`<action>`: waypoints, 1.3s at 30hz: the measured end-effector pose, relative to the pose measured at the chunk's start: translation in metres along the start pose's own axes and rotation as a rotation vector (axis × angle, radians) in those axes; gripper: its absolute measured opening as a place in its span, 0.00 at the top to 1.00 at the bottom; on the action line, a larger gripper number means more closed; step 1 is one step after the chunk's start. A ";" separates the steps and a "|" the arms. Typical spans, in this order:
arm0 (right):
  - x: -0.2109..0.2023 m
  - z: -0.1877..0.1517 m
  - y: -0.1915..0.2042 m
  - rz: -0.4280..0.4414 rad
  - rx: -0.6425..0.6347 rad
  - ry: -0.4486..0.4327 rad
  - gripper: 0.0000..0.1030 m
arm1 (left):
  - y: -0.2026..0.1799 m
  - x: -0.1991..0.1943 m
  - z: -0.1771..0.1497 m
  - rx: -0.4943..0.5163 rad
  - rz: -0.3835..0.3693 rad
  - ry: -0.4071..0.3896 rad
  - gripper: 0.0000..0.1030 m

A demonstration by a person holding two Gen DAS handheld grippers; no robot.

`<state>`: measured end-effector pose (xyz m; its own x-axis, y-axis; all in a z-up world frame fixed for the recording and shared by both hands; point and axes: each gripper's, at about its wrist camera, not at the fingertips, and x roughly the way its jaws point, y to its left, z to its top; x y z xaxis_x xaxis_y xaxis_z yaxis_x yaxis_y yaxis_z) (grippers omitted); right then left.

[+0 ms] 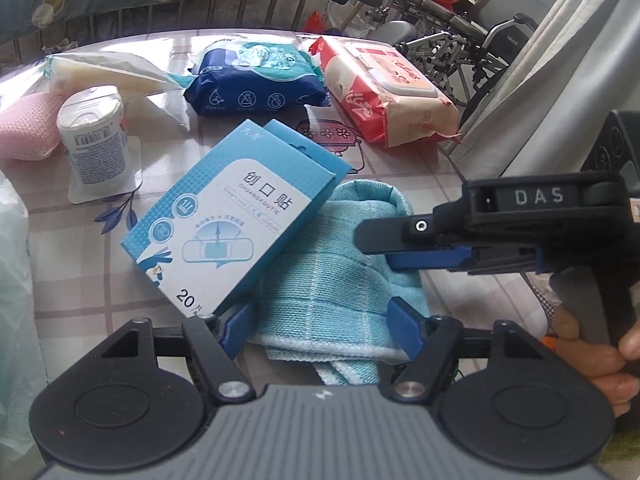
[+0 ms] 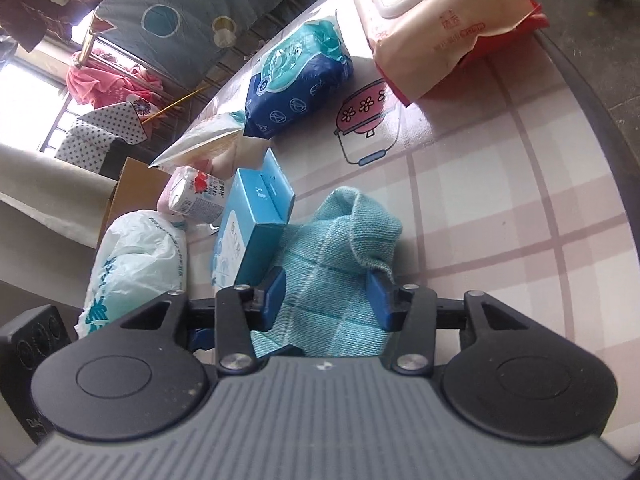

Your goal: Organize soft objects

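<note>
The checked tabletop (image 1: 400,160) carries everything; at its far side lie a red-and-cream wipes pack (image 1: 384,92) and a dark blue wipes pack (image 1: 256,80); nearer, a crumpled teal cloth (image 1: 332,276) lies with a light blue plaster box (image 1: 232,232) overlapping its left edge; the left hand-held gripper (image 1: 320,324) is spread around the cloth's near edge; the right hand-held gripper (image 2: 326,300) is likewise spread, straddling the cloth.
</note>
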<state>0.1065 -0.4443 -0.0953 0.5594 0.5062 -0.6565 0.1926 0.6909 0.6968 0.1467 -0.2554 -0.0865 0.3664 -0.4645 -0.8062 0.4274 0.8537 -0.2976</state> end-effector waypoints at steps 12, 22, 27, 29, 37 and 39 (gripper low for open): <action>0.020 -0.005 -0.020 0.230 0.199 0.150 0.51 | -0.009 -0.003 -0.010 0.046 -0.044 0.008 0.41; 0.025 -0.012 -0.012 0.291 0.195 0.194 0.47 | -0.012 -0.014 -0.023 0.081 0.025 0.011 0.69; 0.023 -0.016 -0.004 0.300 0.190 0.214 0.46 | -0.007 -0.024 -0.029 0.062 0.058 0.012 0.74; 0.018 -0.017 0.001 0.297 0.170 0.210 0.45 | -0.003 -0.028 -0.031 0.056 0.062 0.009 0.75; -0.021 0.001 0.036 0.258 0.008 0.106 0.35 | 0.006 -0.047 -0.047 0.064 0.072 -0.037 0.76; -0.026 0.007 0.050 0.239 -0.045 0.088 0.33 | 0.009 -0.056 -0.049 0.061 0.066 -0.054 0.76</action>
<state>0.1071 -0.4270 -0.0415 0.5119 0.6994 -0.4988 0.0265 0.5674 0.8230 0.0890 -0.2102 -0.0692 0.4386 -0.4207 -0.7941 0.4495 0.8679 -0.2116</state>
